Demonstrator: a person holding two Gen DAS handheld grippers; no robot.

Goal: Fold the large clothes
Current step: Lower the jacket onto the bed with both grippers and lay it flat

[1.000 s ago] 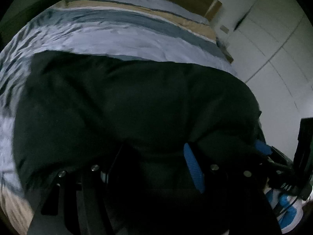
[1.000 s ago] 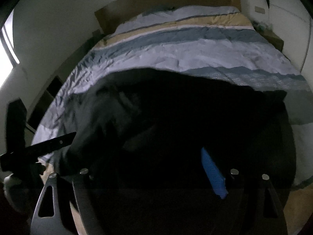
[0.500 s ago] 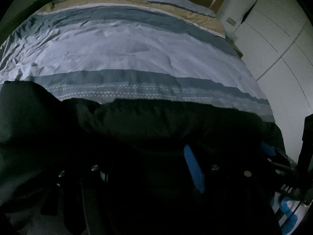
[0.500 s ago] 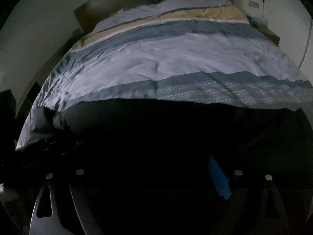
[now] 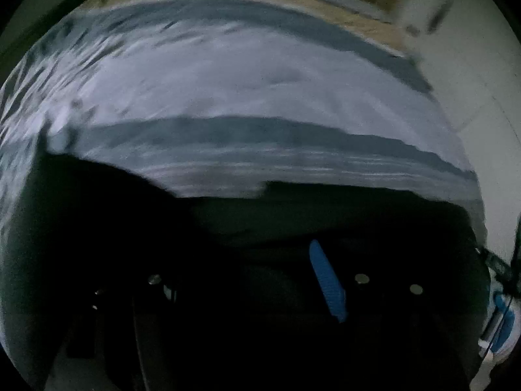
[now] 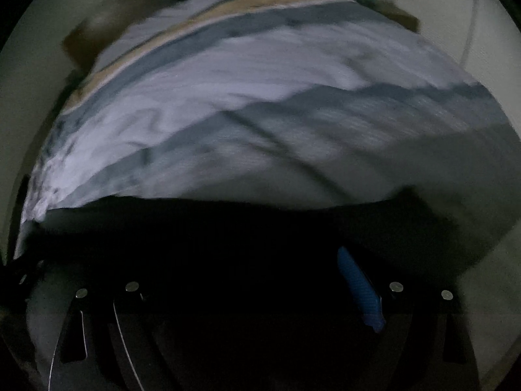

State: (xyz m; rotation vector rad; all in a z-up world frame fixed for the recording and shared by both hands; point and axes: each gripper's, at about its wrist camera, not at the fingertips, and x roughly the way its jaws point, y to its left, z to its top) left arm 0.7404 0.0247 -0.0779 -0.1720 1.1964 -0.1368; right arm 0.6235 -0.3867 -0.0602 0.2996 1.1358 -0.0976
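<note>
A large dark garment [image 5: 325, 215] lies bunched at the near end of the bed, filling the lower part of the left wrist view. The right wrist view shows the same garment [image 6: 195, 224]. My left gripper [image 5: 241, 251] points steeply down over it with its jaws wide and opening. Its blue pad [image 5: 325, 280] shows bare, with dark cloth lying between the fingers. My right gripper [image 6: 241, 254] also stands wide over the cloth, its blue pad [image 6: 358, 290] uncovered. The left finger of each gripper is lost in the dark.
The striped blue, white and tan duvet [image 5: 228, 91] covers the bed beyond the garment, also seen as duvet [image 6: 228, 97]. A wooden headboard [image 6: 84, 39] stands at the far end. White wall panels [image 5: 472, 81] run along the right. A blue and white shoe [image 5: 501, 319] is at the lower right.
The garment's far edge has dropped toward me in both views, uncovering much more of the duvet. Both cameras moved back and down. The right view has rolled, and both are blurred.
</note>
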